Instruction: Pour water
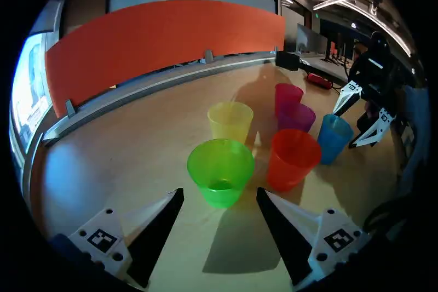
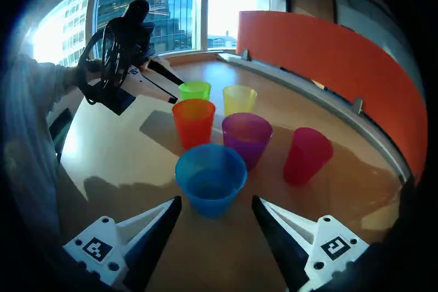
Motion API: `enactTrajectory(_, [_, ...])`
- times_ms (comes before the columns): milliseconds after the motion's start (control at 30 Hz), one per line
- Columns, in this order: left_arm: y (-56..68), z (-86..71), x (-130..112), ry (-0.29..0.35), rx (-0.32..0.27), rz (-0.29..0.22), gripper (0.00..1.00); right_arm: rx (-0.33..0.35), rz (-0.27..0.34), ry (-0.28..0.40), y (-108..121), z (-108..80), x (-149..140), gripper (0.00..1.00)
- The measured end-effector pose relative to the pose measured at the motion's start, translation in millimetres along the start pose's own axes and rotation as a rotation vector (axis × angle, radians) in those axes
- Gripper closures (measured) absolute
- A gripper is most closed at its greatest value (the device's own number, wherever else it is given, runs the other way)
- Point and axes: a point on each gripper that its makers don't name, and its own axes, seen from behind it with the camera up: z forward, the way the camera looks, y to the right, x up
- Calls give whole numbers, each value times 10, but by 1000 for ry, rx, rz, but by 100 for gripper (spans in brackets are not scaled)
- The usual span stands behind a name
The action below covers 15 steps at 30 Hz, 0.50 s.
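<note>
1. The table [image 1: 137, 144] is pale bare wood with an orange screen [image 1: 164, 40] along its far edge. Six cups stand upright in a close cluster near the middle.
2. The green cup [image 1: 220, 171] is at the cluster's edge, nearest the left claw [image 1: 219, 190]. The yellow cup [image 1: 230, 120] is just behind it and the orange cup [image 1: 293, 159] just beside it. A darker patch at its bottom may be a little water, but I cannot tell.
3. The blue cup [image 2: 211, 178] is at the opposite edge, nearest the right claw [image 2: 215, 199]. The purple cup [image 2: 247, 137] is just behind it and the pink cup [image 2: 306, 155] is near, off to one side. Whether it holds water is just as unclear.
4. I judge the cups to be thin, see-through plastic, so light, smooth and springy in the wall. A hard squeeze would dent one, and a slack grip would let it slip or twist when tipped.
5. Each cup widens toward the rim, so a hold at mid-wall or a little higher, with fingers on opposite sides, should seat best. The neighbours are close enough to be knocked.
6. The left claw is spread wide and holds nothing. The green cup's base sits at its mouth between the tips, with a gap on each side.
7. The right claw is likewise spread and empty. The blue cup stands at its mouth, touching neither finger.
</note>
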Motion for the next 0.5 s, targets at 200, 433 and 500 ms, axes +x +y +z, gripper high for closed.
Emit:
enactTrajectory(200, [-12, 143, 26, -13, -7, 14, 1, 12, -1, -2, -3, 79, 24, 1])
enactTrajectory(433, [-21, 276, 77, -20, -19, 15, 1, 23, -7, -6, -14, 149, 48, 1])
enactTrajectory(500, [-22, 306, 96, -21, -24, 14, 1, 24, -8, -4, -15, 164, 61, 1])
